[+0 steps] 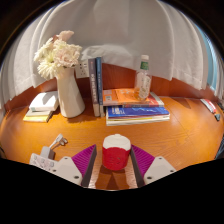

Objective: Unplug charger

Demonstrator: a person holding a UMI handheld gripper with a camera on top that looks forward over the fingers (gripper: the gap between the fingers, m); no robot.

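Smooth orange-brown wooden bench [170,135], backed by pale draped curtain [150,40]. Tall white ceramic vase [70,97], waisted shape, holds cream and white flowers [55,55]. Upright books [95,85] stand beside it; flat stack of books [135,106] lies further along, clear plastic bottle [144,78] behind. Small stack of pale books [42,104] beyond the vase. White charger with cable [52,147] lies on the bench just beside the fingers. Gripper [116,160] fingers with magenta pads [85,157] pinch a red cylindrical cap-like object [116,152].
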